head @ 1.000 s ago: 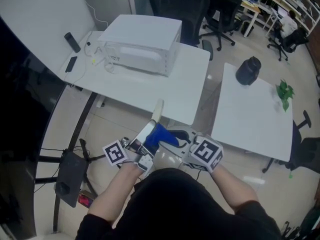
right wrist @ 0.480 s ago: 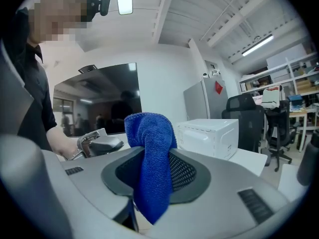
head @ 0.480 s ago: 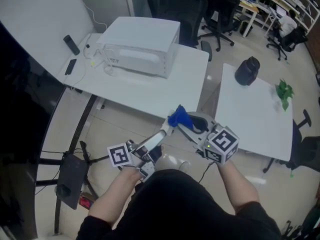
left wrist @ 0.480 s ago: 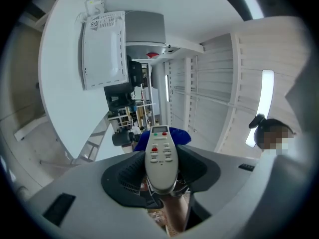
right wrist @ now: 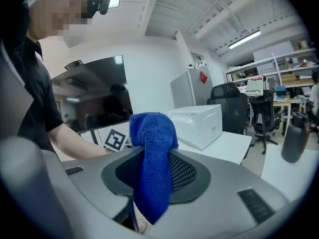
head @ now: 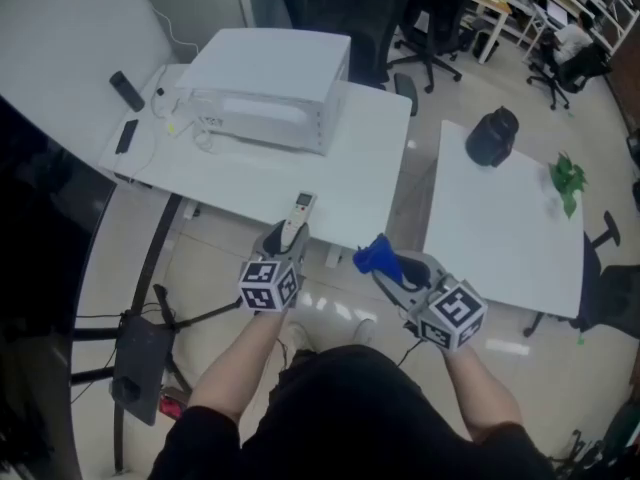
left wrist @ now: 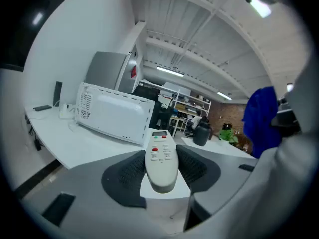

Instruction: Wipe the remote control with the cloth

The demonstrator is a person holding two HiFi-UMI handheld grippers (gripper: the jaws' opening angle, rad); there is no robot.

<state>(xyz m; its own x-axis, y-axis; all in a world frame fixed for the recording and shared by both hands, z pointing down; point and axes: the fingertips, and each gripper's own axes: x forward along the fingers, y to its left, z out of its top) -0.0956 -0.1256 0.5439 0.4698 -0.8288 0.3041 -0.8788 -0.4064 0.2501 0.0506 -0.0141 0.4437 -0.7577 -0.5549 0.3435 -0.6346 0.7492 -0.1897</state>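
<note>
My left gripper (head: 283, 238) is shut on a white remote control (head: 298, 213), which points away from me over the near edge of the left white table (head: 250, 178). In the left gripper view the remote control (left wrist: 161, 157) lies between the two dark pads, buttons up. My right gripper (head: 392, 268) is shut on a blue cloth (head: 377, 255), held to the right of the remote and apart from it. The right gripper view has the cloth (right wrist: 152, 158) bunched and hanging down between the pads. The cloth (left wrist: 259, 118) also shows at the right of the left gripper view.
A white microwave (head: 268, 90) stands at the back of the left table, with two dark handsets (head: 126, 90) and a cable to its left. A second white table (head: 500, 228) on the right carries a black jug (head: 493, 137) and a green plant (head: 568, 181). Office chairs stand behind.
The two grippers were close together with the cloth on the remote. They have come apart: the left gripper swung the remote up toward the table, the right gripper carried the cloth off to the right.
</note>
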